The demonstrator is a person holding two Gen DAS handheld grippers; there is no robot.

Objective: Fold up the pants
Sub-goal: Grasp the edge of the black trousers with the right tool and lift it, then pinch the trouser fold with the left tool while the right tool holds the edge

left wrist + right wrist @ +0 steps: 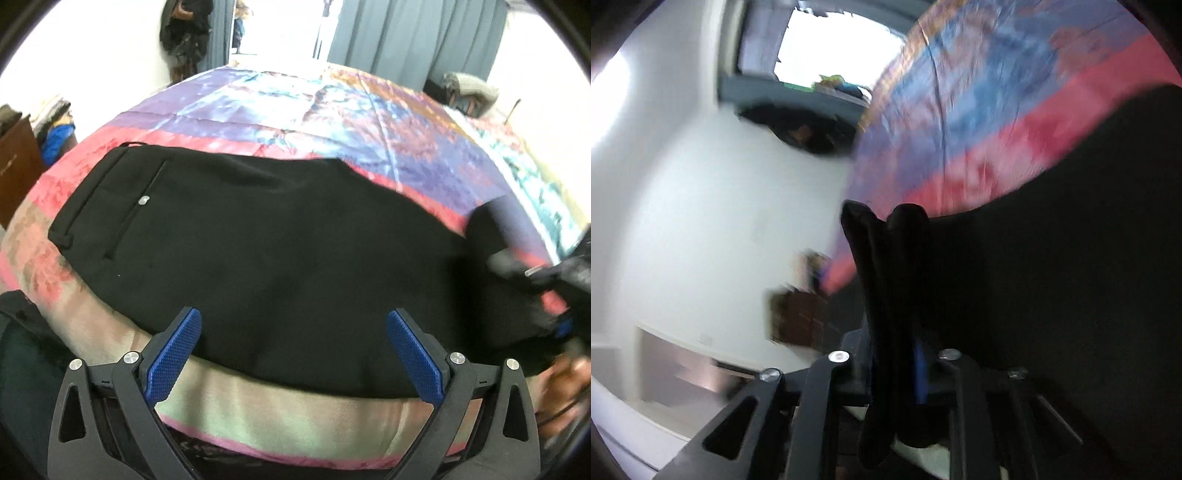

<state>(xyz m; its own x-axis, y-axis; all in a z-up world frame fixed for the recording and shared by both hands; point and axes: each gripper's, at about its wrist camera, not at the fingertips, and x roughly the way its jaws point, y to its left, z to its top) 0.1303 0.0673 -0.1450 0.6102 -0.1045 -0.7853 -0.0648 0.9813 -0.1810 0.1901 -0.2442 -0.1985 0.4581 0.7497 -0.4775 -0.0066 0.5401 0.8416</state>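
Black pants (258, 243) lie flat across the colourful bedspread (295, 107), waistband and back pocket at the left. My left gripper (294, 332) is open and empty, its blue pads (173, 358) spread over the near edge of the pants. My right gripper (897, 280) is shut on a bunched fold of the black pants fabric (890, 254) and holds it lifted and tilted. In the left wrist view the right gripper (554, 280) shows blurred at the far right, at the leg end of the pants.
A brown dresser (14, 166) with piled clothes stands left of the bed. Grey curtains (413, 33) and a bright doorway are behind it. A furry grey item (472, 88) sits at the bed's far right. White wall (683, 221) fills the left of the right wrist view.
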